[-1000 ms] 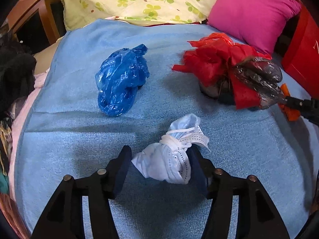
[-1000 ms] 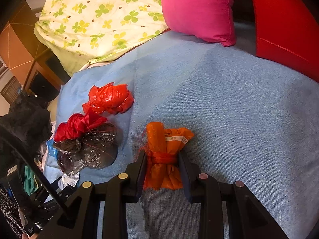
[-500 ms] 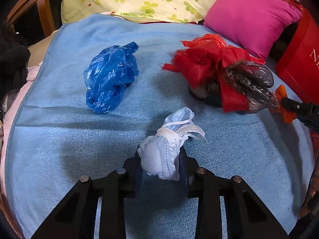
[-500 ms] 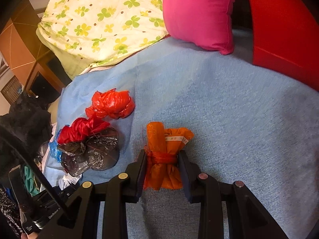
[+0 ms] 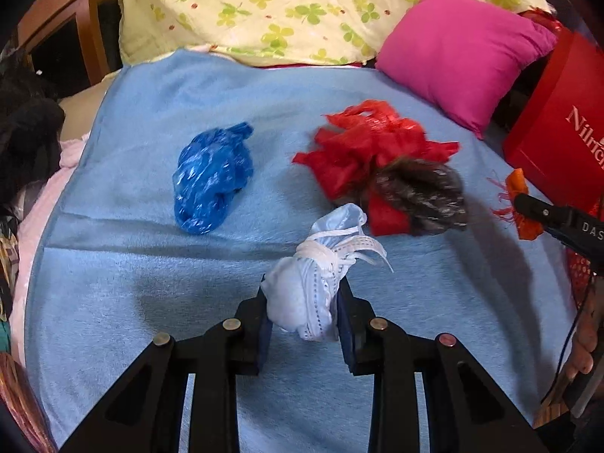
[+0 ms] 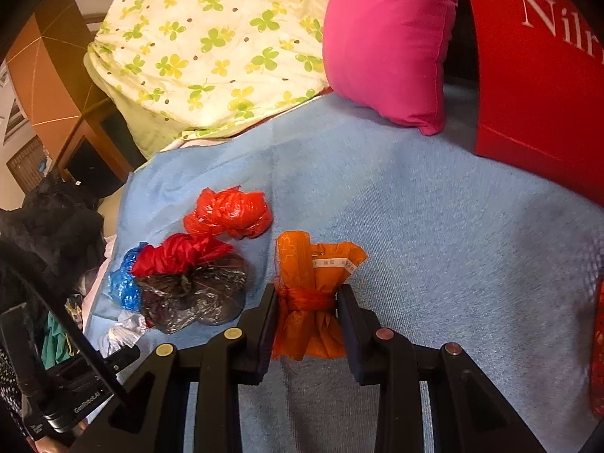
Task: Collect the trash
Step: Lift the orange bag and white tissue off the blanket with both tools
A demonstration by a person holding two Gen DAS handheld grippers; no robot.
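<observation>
the left gripper (image 5: pixel 302 311) is clenched on a knotted white and pale-blue face-mask bundle (image 5: pixel 313 287); the pads press its lower half, and the knot and loose strap ends stand free above the jaws. the right gripper (image 6: pixel 306 311) is clenched on an orange patterned wrapper bundle tied at the waist with red string (image 6: pixel 311 294), gripped at the tied waist. both bundles sit over the light blue knit blanket (image 5: pixel 124 264) covering the bed.

items not yet collected, all lying on the blanket:
- crumpled blue plastic bag (image 5: pixel 211 179), well apart from the left gripper.
- red and dark grey plastic bag wad (image 5: pixel 392 185), near the mask bundle.
- twisted red-orange plastic bag (image 6: pixel 228 213), just beside that wad.

hazards from here:
- the mask bundle is soft and held low. compression may let it squeeze out upward during a fast swing.
- its free strap ends may snag the nearby wad and drag it.
- the wrapper is slick; if the string shifts, the bundle may slide through the pads.
- no bin is identifiable in either view; the red paper bag with white lettering (image 6: pixel 536 87) beside the magenta cushion (image 5: pixel 460 60) is a possible receptacle only.
</observation>
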